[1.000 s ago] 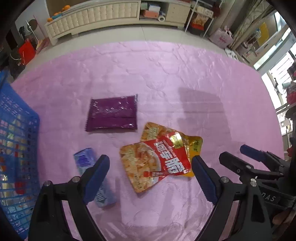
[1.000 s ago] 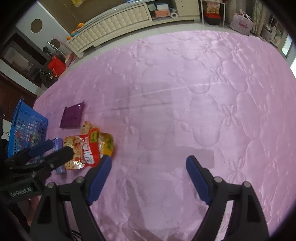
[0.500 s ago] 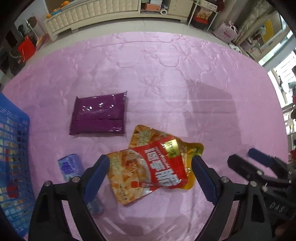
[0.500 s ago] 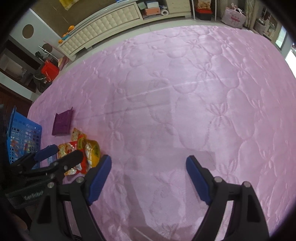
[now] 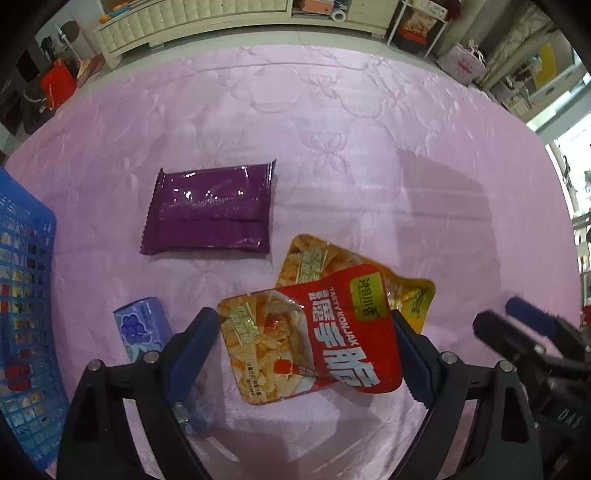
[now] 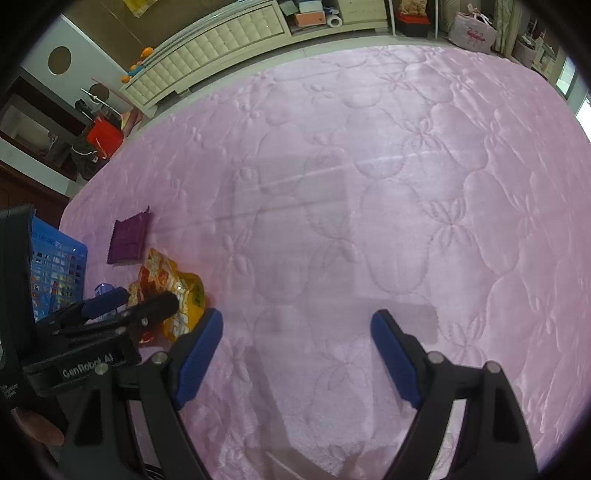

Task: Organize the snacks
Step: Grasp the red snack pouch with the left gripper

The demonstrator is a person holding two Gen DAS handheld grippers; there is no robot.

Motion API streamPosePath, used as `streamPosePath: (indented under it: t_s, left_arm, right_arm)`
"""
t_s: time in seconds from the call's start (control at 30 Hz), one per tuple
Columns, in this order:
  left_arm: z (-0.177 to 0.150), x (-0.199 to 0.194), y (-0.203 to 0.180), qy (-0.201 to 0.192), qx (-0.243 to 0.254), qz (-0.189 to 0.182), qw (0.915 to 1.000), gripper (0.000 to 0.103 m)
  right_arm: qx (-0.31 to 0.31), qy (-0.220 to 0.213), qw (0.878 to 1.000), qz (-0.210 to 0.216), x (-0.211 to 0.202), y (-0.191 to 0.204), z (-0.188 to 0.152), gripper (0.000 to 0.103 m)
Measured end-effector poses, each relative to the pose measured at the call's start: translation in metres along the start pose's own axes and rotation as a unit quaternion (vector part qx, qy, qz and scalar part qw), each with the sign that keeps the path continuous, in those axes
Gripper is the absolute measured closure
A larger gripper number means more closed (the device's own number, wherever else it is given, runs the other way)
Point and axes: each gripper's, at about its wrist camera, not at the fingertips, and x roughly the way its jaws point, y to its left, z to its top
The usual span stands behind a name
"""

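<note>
I worked in a home, in what looked like a bedroom. Beneath me spread a pink quilted bedspread [image 6: 388,206] stitched with flower shapes. Beyond it stood a long cream cabinet [image 6: 218,55] with a tufted front, toys on top of it, open shelves [image 5: 332,9] holding boxes and a tape roll, a red bag [image 6: 104,138] and a pink tote [image 6: 474,32] on the floor.

Red konjac pouch [image 5: 314,332] between open gripper [image 5: 306,350]

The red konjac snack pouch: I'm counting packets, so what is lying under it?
Under the red konjac snack pouch lies a yellow-orange foil pouch, its top and right edge showing. Its covered part, and anything else beneath, cannot be seen.
</note>
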Motion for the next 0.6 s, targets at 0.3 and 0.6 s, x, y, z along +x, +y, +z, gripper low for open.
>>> streamPosePath:
  t_s: [0.3,0.6]
  left_arm:
    - [-0.007,-0.004,0.012,0.002,0.007,-0.020,0.9998,0.016]
    - [-0.022,-0.013,0.020,-0.013,0.016,0.008,0.9998,0.078]
  right_arm:
    - [-0.012,0.000,1.000,0.000,0.004,0.008,-0.002,0.017]
    - [-0.040,0.000,0.999,0.014,0.013,0.029,-0.003,0.017]
